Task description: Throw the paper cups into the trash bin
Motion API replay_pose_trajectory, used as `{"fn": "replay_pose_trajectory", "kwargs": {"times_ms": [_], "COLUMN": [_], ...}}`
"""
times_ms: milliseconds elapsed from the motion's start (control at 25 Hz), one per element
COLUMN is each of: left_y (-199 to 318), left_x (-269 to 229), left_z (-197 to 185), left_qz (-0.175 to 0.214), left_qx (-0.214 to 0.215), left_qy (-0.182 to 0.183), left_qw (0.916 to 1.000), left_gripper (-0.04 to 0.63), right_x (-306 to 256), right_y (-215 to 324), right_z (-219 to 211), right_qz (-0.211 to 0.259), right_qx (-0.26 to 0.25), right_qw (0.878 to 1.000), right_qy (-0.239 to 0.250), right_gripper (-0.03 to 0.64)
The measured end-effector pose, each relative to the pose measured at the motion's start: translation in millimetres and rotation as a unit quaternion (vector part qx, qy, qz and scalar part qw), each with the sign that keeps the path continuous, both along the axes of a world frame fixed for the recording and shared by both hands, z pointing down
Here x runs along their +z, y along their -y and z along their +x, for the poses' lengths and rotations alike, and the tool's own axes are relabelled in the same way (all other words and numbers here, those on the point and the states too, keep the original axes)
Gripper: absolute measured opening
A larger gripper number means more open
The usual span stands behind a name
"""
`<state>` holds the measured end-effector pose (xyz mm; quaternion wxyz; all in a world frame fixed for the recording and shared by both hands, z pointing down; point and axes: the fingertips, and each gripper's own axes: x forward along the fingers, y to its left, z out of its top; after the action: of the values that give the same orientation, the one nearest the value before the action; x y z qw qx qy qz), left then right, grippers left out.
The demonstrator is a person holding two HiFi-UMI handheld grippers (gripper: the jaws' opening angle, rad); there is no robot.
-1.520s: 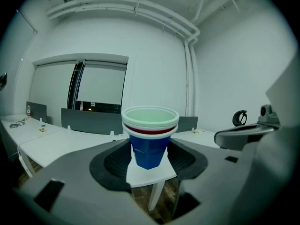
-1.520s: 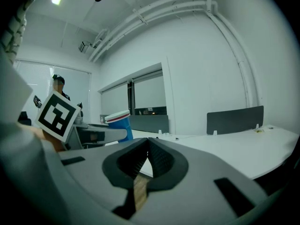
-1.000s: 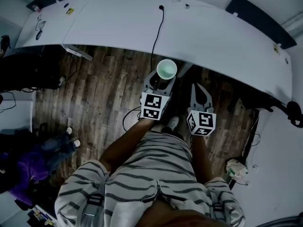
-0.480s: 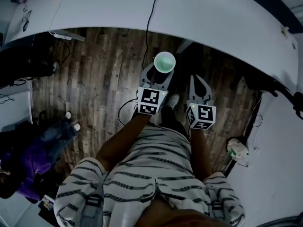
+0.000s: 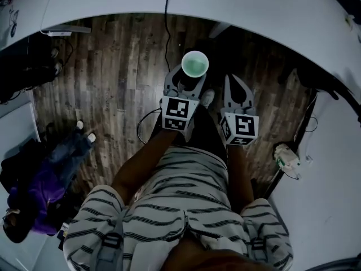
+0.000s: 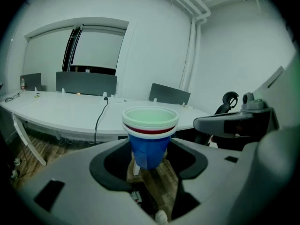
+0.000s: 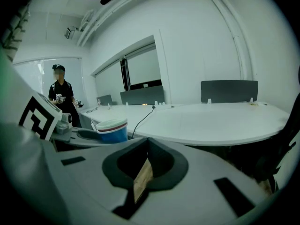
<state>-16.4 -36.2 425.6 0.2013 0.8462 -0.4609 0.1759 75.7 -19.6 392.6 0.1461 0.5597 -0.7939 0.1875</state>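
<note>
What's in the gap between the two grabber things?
In the head view, the toe of the person's white shoe and some dark wooden floor show in the gap between the left gripper and the right gripper.

Left tool (image 6: 149, 159) grips stacked paper cups (image 6: 150, 125), upright.

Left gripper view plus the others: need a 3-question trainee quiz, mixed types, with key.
1. Which gripper holds the cups? A) left B) right C) neither
2. True or false: the right gripper has its jaws together with nothing between them.
3. Head view: what surface lies under the cups?

Key
1. A, the left gripper
2. True
3. The floor
</note>
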Motion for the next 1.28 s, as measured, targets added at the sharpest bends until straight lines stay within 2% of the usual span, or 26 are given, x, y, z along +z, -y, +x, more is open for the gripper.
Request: {"fn": "replay_pose_trajectory", "kwargs": {"times_ms": [200,680,1280], "left_y": [-9,-26,-40], "left_x": [26,85,167], "left_z": [2,-1,5], "left_qz": [-0.029,-0.077,-0.142], "left_qx": [0.001,-0.002,0.011], "left_qy": [-0.002,-0.005,0.000], "left_qw": [0.9996,0.9970,0.9898], "left_gripper": [0.256,0.256,0.256], "right_x": [28,71,127], "right_y": [-12,-26,-36], "right_z": [1,0,-1], "right_qz": [-0.026,-0.054,-0.086], "right_qx": [0.003,0.020,0.032], "right_qw": [1.000,0.998,0.996], "right_qy": [0.004,0.017,0.019], "right_gripper": [0.018,0.018,0.018]}}
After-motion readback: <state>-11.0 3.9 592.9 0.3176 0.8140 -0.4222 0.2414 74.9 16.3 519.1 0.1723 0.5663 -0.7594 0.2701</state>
